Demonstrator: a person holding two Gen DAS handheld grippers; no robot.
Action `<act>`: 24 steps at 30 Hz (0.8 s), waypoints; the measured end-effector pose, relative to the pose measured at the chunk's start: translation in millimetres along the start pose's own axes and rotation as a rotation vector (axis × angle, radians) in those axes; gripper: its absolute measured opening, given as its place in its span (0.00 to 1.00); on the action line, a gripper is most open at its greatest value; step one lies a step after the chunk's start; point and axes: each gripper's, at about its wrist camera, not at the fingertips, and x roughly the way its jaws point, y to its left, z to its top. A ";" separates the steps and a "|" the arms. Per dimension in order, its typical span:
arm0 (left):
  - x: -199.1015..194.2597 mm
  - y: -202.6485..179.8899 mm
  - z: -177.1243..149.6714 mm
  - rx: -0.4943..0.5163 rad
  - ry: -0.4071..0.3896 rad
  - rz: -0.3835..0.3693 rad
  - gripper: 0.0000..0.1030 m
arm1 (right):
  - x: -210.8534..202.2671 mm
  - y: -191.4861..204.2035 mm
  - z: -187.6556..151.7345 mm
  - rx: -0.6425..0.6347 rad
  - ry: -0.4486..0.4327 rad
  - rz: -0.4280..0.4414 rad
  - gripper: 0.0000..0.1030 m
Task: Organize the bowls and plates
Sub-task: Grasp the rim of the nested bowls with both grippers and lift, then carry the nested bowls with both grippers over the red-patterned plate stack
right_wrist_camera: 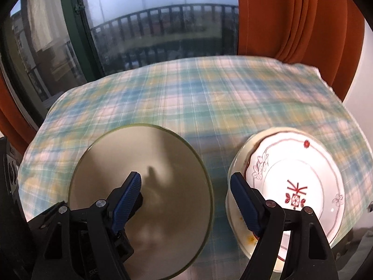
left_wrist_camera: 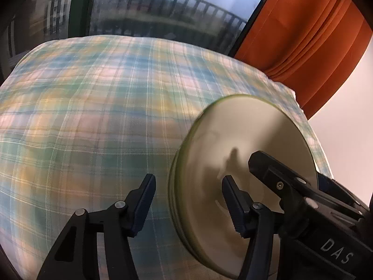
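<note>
- fingers of the left gripper stood apart over the rim of the green-edged plate, one on each side of it; no pad pressed on the plate, so i judged the rim was not yet clamped.
- fingers of the right gripper were released and held nothing; they hung above the strip of checked cloth between the two plates.
- green-edged plate lay flat on the bench at the left in the right wrist view, and the patterned plate lay well to its right, seemingly on top of another pale dish with food stains.
- to do this step well, i think the left fingers should close squarely on the rim, deep enough that the plate does not tip when lifted.
- counted: two grippers, two plates clearly seen, one more dish under the patterned one, whether bowl or plate i could not tell.
</note>
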 end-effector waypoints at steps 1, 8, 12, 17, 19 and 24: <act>0.5 -2.0 0.1 0.008 0.007 0.003 0.55 | 1.4 -2.3 -0.4 0.014 0.007 0.007 0.79; -1.0 -13.1 -0.3 0.050 0.006 0.076 0.54 | 8.5 -17.5 -6.9 0.092 0.036 0.074 0.77; -1.4 -19.4 -0.5 0.067 0.002 0.122 0.54 | 11.6 -20.1 -8.6 0.106 0.049 0.107 0.72; 0.4 -26.0 2.0 0.082 0.001 0.169 0.54 | 19.8 -24.1 -6.0 0.120 0.083 0.161 0.60; 1.8 -26.9 4.1 0.083 0.002 0.177 0.54 | 22.5 -26.1 -4.6 0.129 0.093 0.188 0.55; 3.9 -29.6 7.8 0.088 0.006 0.196 0.53 | 27.4 -28.2 -1.2 0.151 0.114 0.251 0.44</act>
